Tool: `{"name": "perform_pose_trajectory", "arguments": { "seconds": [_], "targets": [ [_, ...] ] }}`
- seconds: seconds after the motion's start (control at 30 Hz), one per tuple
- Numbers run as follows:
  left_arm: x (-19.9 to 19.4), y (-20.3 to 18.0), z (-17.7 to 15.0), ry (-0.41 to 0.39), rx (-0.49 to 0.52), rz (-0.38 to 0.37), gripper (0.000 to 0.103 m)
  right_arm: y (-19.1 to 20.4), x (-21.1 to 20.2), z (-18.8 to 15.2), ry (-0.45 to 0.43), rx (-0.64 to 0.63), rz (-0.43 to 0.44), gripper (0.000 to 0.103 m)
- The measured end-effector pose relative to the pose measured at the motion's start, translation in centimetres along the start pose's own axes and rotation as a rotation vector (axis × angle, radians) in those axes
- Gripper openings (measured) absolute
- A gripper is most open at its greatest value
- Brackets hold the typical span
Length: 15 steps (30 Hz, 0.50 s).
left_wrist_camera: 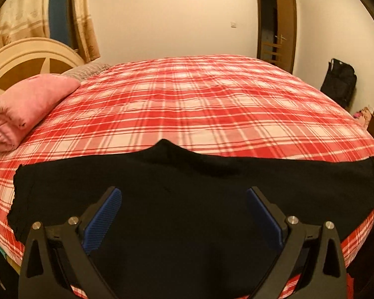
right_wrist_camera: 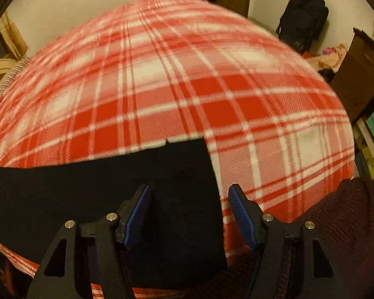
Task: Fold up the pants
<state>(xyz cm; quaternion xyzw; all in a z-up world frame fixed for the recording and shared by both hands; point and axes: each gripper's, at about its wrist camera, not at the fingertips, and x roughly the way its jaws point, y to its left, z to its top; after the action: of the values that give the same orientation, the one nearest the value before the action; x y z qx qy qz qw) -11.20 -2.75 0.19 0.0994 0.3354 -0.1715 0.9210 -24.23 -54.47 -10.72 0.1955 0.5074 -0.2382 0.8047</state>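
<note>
Black pants [left_wrist_camera: 187, 186] lie flat along the near edge of a bed with a red and white plaid cover [left_wrist_camera: 199, 104]. A small peak of fabric points toward the far side at the middle. My left gripper [left_wrist_camera: 184, 194] is open, its blue pads spread wide just above the pants' middle. In the right wrist view the pants [right_wrist_camera: 92, 194] end in a straight right edge. My right gripper [right_wrist_camera: 189, 191] is open and straddles that edge, the left pad over black fabric, the right pad over the plaid cover [right_wrist_camera: 187, 79].
A folded pink blanket [left_wrist_camera: 25, 109] lies at the bed's left by a cream headboard [left_wrist_camera: 25, 57]. A door [left_wrist_camera: 284, 25] and a black bag [left_wrist_camera: 339, 84] stand beyond the bed. Dark maroon cloth [right_wrist_camera: 336, 224] and shelves with books [right_wrist_camera: 371, 144] are at the right.
</note>
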Motion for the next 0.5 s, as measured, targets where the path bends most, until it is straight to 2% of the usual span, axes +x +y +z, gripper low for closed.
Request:
{"name": "perform_pose_trajectory", "arguments": {
  "seconds": [0.17,0.27,0.33,0.37,0.4,0.43,0.5],
  "targets": [
    [-0.1,-1.2,0.0,0.004,0.021,-0.001,0.102,-1.5,0.2,-1.1,-0.033,0.083,0.084,0.066],
    [0.1,-1.3,-0.1,0.014,0.018,-0.005,0.102,-0.5,-0.2,-1.6,-0.007,0.037,0.088,0.063],
    [0.0,-1.4,-0.2,0.014,0.015,-0.014,0.102,-0.1,-0.4,-1.6,-0.007,0.021,0.121,0.049],
    [0.0,-1.4,-0.2,0.014,0.013,-0.015,0.102,0.0,-0.4,-1.6,-0.007,0.023,0.14,0.035],
    [0.0,-1.3,-0.3,0.013,0.009,-0.019,0.102,0.1,-0.5,-1.7,-0.004,0.026,0.159,0.027],
    [0.0,-1.3,-0.4,0.015,0.003,-0.024,0.102,0.3,-0.6,-1.7,0.0,0.028,0.178,0.014],
    [0.1,-1.1,-0.5,0.02,-0.007,-0.033,0.102,0.8,-1.1,-1.7,-0.003,0.032,0.175,0.012]
  ]
}}
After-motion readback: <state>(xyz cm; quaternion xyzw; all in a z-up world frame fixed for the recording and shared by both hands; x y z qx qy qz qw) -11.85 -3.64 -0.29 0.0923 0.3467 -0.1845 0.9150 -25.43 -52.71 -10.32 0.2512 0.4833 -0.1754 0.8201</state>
